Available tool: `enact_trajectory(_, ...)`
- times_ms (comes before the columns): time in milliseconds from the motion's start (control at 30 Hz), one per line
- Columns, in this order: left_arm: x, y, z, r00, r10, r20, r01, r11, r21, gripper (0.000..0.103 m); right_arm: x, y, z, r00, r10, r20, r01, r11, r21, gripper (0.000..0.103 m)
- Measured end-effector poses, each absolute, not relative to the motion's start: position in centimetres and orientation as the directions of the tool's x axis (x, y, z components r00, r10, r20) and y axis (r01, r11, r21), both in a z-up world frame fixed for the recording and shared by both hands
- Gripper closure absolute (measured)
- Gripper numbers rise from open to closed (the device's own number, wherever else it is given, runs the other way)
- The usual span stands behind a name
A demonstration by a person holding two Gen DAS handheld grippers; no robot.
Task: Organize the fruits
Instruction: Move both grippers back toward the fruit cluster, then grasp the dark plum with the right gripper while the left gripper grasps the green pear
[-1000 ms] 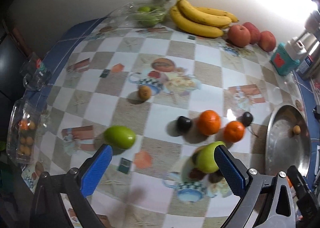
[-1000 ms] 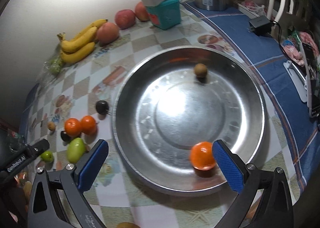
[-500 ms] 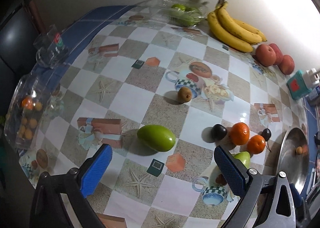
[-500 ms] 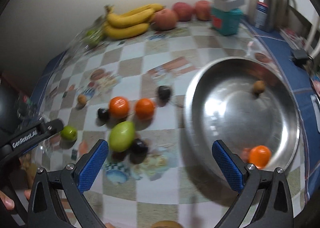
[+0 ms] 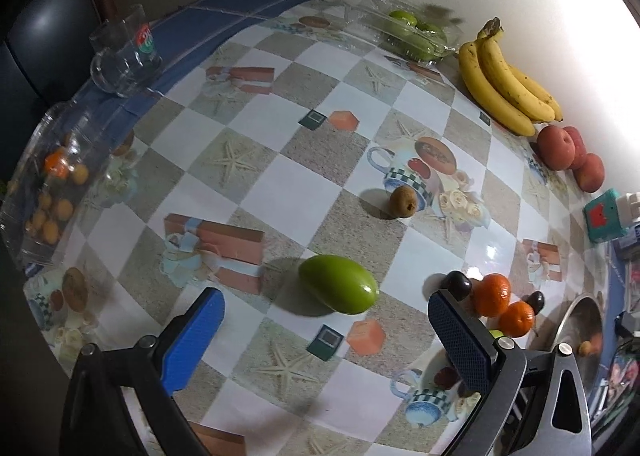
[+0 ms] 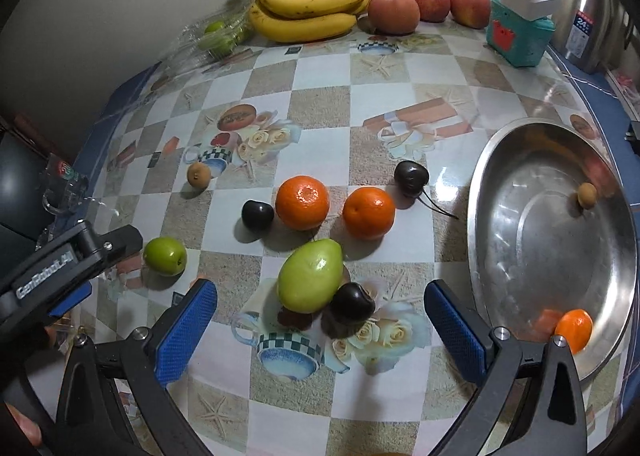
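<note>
My left gripper (image 5: 325, 302) is open, and an oval green fruit (image 5: 338, 290) lies on the table just ahead between its fingers. My right gripper (image 6: 319, 290) is open too, over a larger green fruit (image 6: 310, 276) with a dark plum (image 6: 352, 304) against it. Beyond these lie two oranges (image 6: 303, 201), two more dark plums (image 6: 411, 177) and a small brown fruit (image 6: 199, 175). The steel bowl (image 6: 520, 223) on the right holds an orange (image 6: 575, 330) and a small brown fruit (image 6: 587, 195).
Bananas (image 6: 312, 11), red apples (image 6: 394, 11) and a clear box of green fruit (image 6: 216, 35) line the back wall. A teal box (image 6: 520, 35) and a kettle (image 6: 592, 3) stand at the back right. A glass mug (image 5: 124, 51) and a clear tub (image 5: 52, 183) sit at the left edge.
My right gripper has swung left from over the bowl to over the loose fruit, leaving the orange in the bowl. My left gripper has turned left, centring the oval green fruit.
</note>
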State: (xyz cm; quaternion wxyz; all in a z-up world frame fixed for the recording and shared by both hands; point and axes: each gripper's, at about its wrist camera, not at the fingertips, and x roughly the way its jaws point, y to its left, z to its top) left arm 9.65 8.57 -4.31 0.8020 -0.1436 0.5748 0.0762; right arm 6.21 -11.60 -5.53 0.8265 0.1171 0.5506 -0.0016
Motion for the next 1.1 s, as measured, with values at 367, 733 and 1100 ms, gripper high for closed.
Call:
enact_trajectory(367,9.9,5.5,-4.8,0.303,-0.161,-0.939,-0.19,0.956,-0.225,0.0,6.1,-13.5,-6.6,0.34,0.147,-0.929,0.151,0.966,0.208,0.027)
enact_trajectory(733,10.1,2.2,-6.8,0.215,-0.264,-0.94,-0.122,0.948,-0.294,0.001,5.6,-14.7,-8.7,0.274,0.231,-0.934,0.177,0.942,0.285,0.052)
enact_trajectory(1100,10.3,0.1,-7.3,0.201,-0.318,-0.927,-0.065,0.94,-0.336,0.013,5.4,-15.1,-9.1,0.258,0.241,-0.936,0.185,0.938,0.293,0.062)
